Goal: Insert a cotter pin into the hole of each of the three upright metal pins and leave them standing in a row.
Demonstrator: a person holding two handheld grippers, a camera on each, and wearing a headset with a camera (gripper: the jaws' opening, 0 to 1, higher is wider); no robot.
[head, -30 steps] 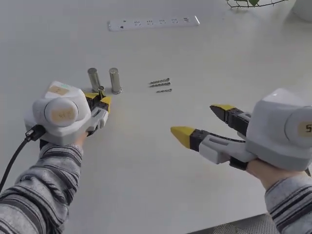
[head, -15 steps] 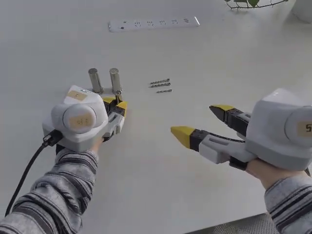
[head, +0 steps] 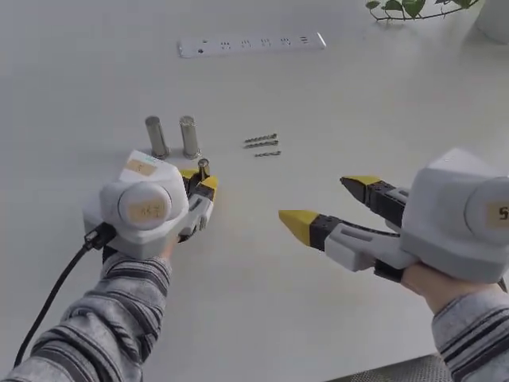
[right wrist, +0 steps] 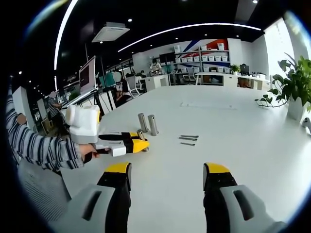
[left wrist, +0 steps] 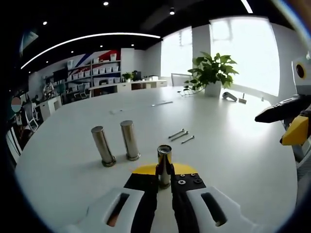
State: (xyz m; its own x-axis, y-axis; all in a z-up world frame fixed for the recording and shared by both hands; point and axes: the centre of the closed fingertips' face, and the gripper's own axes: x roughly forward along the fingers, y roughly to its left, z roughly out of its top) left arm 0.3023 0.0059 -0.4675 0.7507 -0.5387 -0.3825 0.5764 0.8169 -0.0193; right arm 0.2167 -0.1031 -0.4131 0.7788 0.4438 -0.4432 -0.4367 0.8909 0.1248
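Two grippers sit low in the head view, so nearest first. At four o'clock, the right gripper (head: 318,199) has its yellow-tipped jaws spread wide with nothing between them, held above the white table (head: 262,310). Over at eight o'clock, the left gripper (head: 200,178) is clenched on one metal pin (head: 203,169). The left gripper view shows that pin upright, pinched low on its shaft, its flat top standing clear above the jaws. A striped sleeve (head: 119,318) trails back behind that gripper.

Moving out, at eleven o'clock from the held pin are two standing pins (head: 172,136), both upright on the table, side by side and just apart. The gripped pin sits near them but is not lined up with the pair. At two o'clock from the left gripper lie three cotter pins (head: 262,144), flat on the table in a loose cluster, well apart from any pin.

Farther out at twelve o'clock, a white power strip (head: 251,42) lies crosswise. At one o'clock, the leaves of a plant (head: 409,8) show at the far edge.
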